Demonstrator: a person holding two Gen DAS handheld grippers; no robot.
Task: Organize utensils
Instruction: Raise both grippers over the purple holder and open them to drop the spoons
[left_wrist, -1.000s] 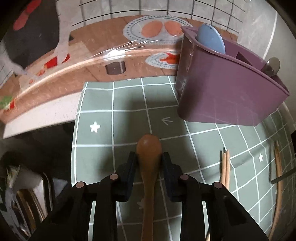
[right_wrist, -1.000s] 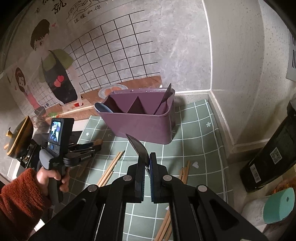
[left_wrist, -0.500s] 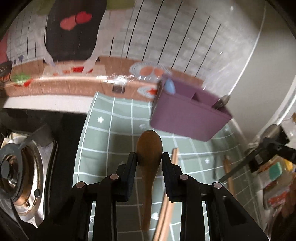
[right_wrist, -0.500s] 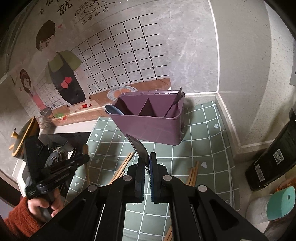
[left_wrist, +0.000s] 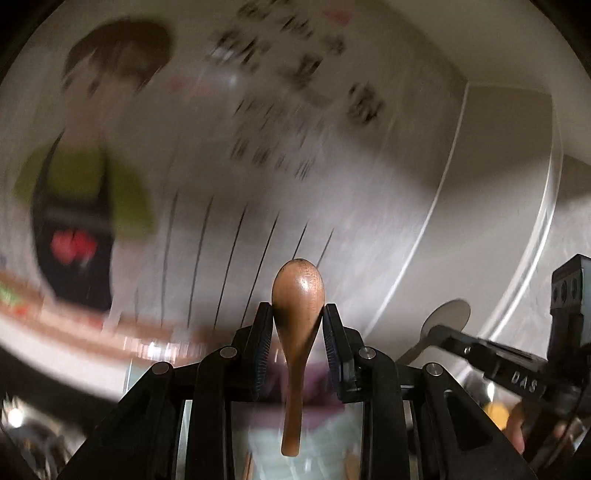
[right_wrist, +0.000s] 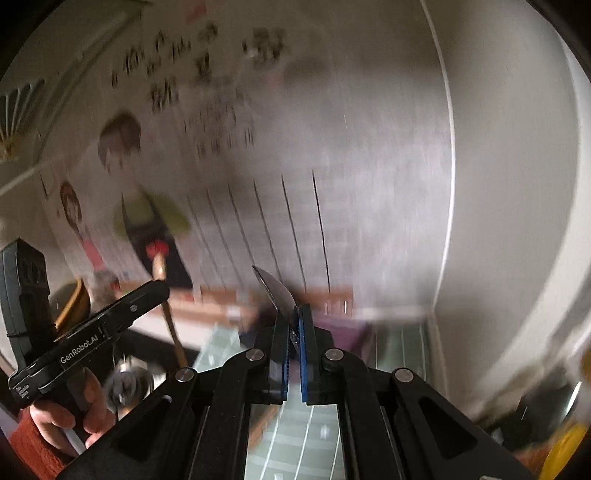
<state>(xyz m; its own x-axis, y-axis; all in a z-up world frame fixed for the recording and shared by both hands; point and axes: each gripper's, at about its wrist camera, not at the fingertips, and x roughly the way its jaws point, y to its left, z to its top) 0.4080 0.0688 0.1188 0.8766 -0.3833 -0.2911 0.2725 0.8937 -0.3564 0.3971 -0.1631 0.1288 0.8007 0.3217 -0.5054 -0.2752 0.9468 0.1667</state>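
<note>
My left gripper (left_wrist: 298, 314) is shut on a brown wooden spoon (left_wrist: 297, 295); its bowl points up and its handle hangs down between the fingers. To the right, my right gripper (left_wrist: 439, 334) holds a metal spoon (left_wrist: 448, 314). In the right wrist view that gripper (right_wrist: 294, 317) is shut on the metal spoon (right_wrist: 275, 291), seen edge-on. At the left there, the left gripper (right_wrist: 157, 291) carries the wooden spoon (right_wrist: 160, 266). The purple utensil holder (right_wrist: 343, 332) lies low and blurred behind the fingers, and shows again as the purple holder (left_wrist: 314, 391).
A wall with a cartoon poster (right_wrist: 147, 206) fills both views, with a wall corner (right_wrist: 448, 184) at the right. The green grid mat (right_wrist: 306, 435) lies below. A hand in a rust-red sleeve (right_wrist: 62, 417) grips the left tool. A blurred stove burner (right_wrist: 125, 380) is at lower left.
Both grippers have risen and tipped up, so the wall now fills the views and the holder and mat have sunk to the bottom. Both grips are unchanged.
</note>
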